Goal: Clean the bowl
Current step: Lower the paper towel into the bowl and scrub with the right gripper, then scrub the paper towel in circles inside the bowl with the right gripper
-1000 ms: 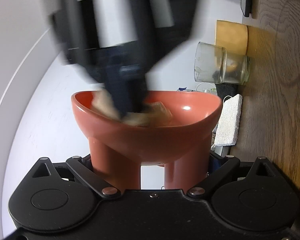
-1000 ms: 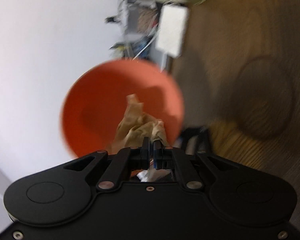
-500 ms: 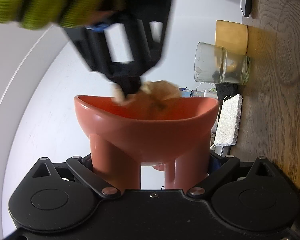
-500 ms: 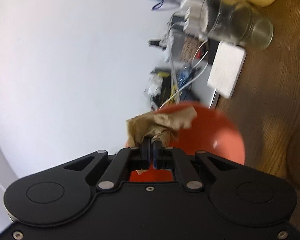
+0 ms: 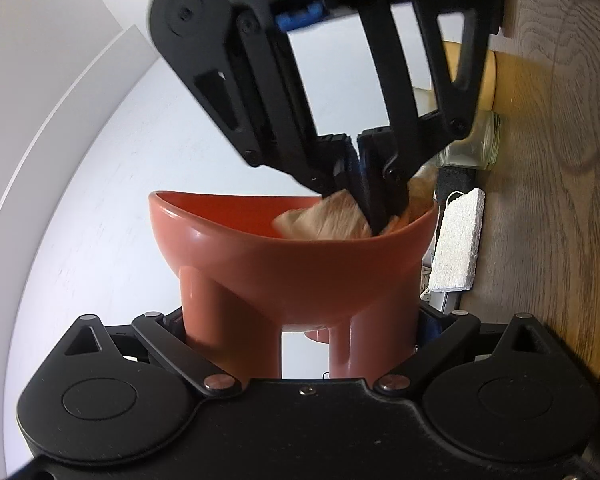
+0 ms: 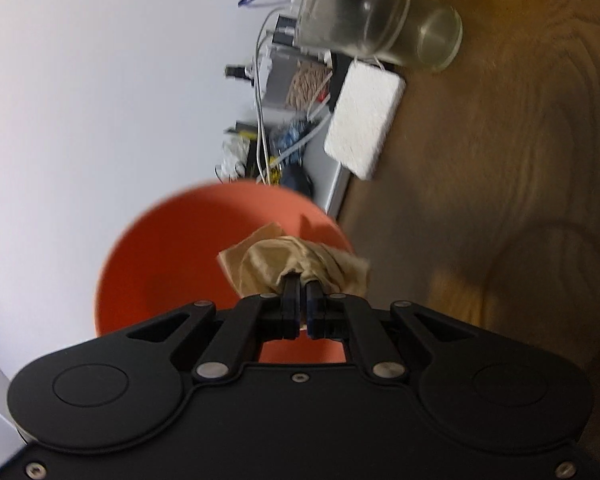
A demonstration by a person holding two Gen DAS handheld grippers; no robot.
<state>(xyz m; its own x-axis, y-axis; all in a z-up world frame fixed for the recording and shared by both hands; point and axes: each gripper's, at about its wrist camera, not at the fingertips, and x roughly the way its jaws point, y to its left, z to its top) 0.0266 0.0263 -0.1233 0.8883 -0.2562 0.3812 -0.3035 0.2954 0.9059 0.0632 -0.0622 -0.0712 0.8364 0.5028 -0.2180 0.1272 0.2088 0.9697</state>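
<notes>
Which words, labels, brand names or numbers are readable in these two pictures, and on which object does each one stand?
No text can be read in either view.
Orange bowl: plain, no marking.
Glass jar: no label shows.
White sponge: plain.
Tan cloth and both black grippers: no print shows.
Clutter of boxes and cables behind the table edge: may carry print, but too small and blurred to read.

Both tools are matte black plastic. The left gripper has a broad body with two round raised discs, angled link arms with triangular cut-outs and silver pivot screws. The right gripper is built the same; its narrow fingers carry blue inner pads, and a blue part shows near its body.
</notes>
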